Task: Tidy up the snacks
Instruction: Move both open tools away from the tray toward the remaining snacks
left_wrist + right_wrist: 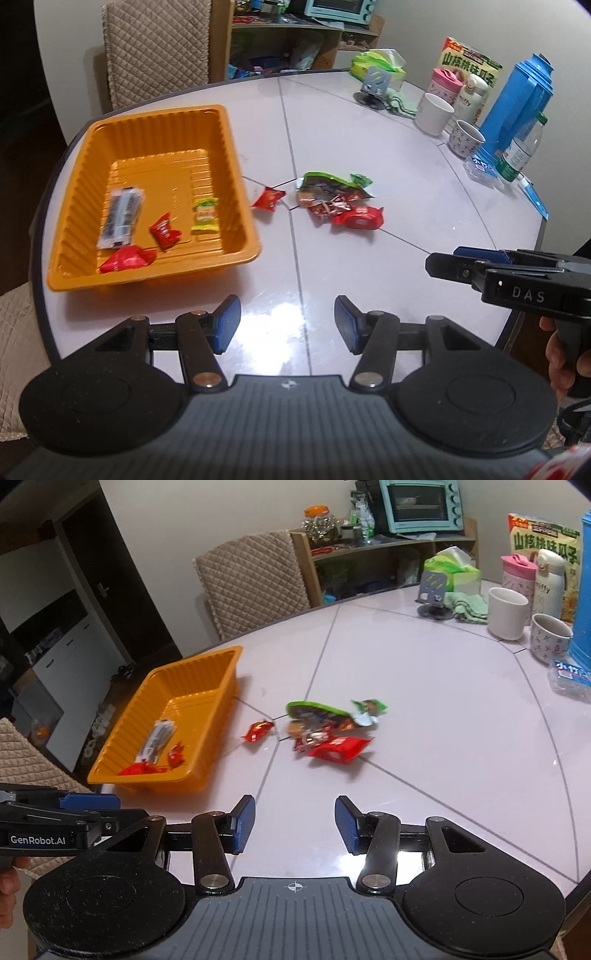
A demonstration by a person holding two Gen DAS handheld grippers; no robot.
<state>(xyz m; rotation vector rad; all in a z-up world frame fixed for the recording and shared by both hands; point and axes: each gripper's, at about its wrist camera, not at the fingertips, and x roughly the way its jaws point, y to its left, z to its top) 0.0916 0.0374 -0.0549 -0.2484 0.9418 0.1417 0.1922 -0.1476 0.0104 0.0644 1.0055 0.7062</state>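
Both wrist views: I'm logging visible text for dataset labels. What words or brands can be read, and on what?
"DAS" on the right gripper body.
"GenRobot.AI" on the left gripper body.
"miffy" on the white bottle.
"山核桃味瓜子" on the seed bag.
Snack wrappers, tissue pack, and water bottle label: too blurred to read.

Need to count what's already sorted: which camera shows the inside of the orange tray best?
Left wrist: it looks down into the orange tray, showing four snacks on its floor. Right wrist sees the tray at a shallow angle, contents bunched and partly hidden.
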